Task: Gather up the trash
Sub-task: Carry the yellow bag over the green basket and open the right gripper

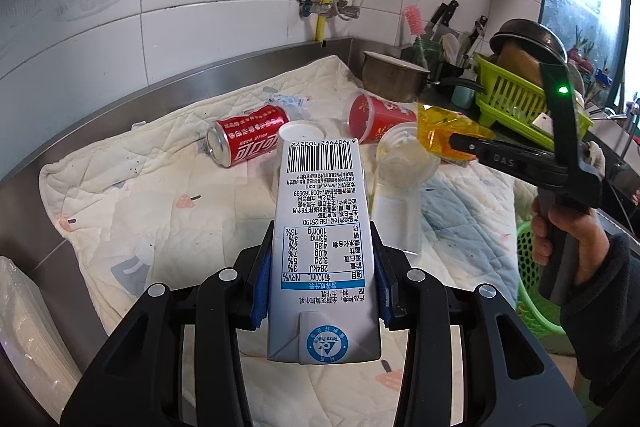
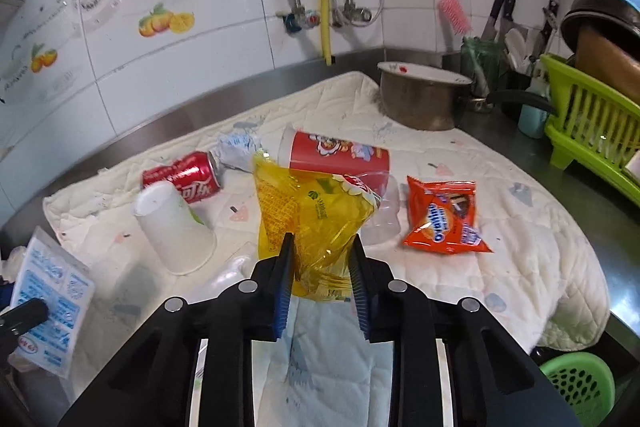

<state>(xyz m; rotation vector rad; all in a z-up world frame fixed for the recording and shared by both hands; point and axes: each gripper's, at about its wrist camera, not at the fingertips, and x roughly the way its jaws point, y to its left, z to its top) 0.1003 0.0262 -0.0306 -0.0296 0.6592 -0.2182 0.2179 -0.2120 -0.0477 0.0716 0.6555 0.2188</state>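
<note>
Left claw (image 1: pixel 324 267) is clamped on a milk carton (image 1: pixel 324 227) at lower centre. Right claw (image 2: pixel 322 259) grips a yellow wrapper (image 2: pixel 308 215) mid-frame; can (image 2: pixel 184 177) and cups (image 2: pixel 176 227) lie on the bench (image 2: pixel 568 163).

We hold the left hand-held gripper (image 1: pixel 324 259) clamped tight, tilted downward; our right hand-held gripper (image 2: pixel 322 259), gripped by a sleeved hand (image 1: pixel 560 231), pinches yellow film.

White milk carton (image 1: pixel 324 247) held up, barcode end far. Yellow wrapper (image 2: pixel 316 223) crumpled, lifted off quilt. Red cola can (image 2: pixel 184 179), red paper cup (image 2: pixel 340 163), white cup (image 2: pixel 176 231), orange snack packet (image 2: pixel 444 215) lie on quilt.
</note>
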